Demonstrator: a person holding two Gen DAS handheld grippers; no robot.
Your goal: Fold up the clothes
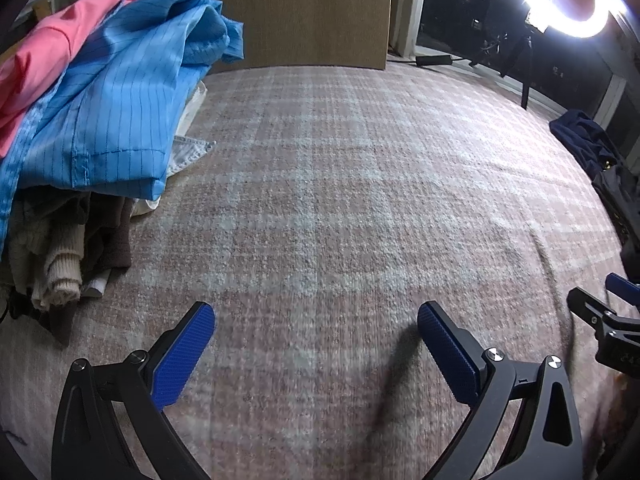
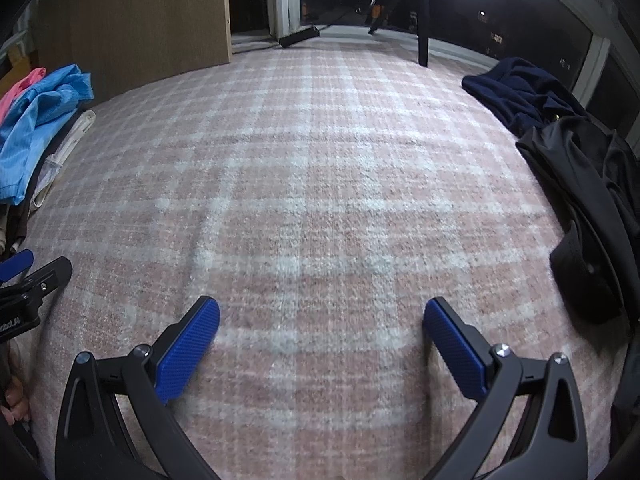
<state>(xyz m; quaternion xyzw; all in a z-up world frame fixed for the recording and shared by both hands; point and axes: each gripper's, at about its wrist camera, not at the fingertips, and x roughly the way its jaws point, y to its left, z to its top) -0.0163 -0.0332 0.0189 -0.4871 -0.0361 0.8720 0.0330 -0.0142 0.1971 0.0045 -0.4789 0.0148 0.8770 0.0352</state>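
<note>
A heap of clothes lies at the left of a pink plaid surface: a blue striped garment on top, a pink one behind it, beige knitwear beneath. The blue garment also shows in the right wrist view. Dark clothes lie at the right: a navy one and a black one. My left gripper is open and empty above the bare surface. My right gripper is open and empty too, to the right of the left one.
A brown board stands behind the surface. A bright ring light and a dark stand leg are at the back right. The plaid surface stretches between the two heaps.
</note>
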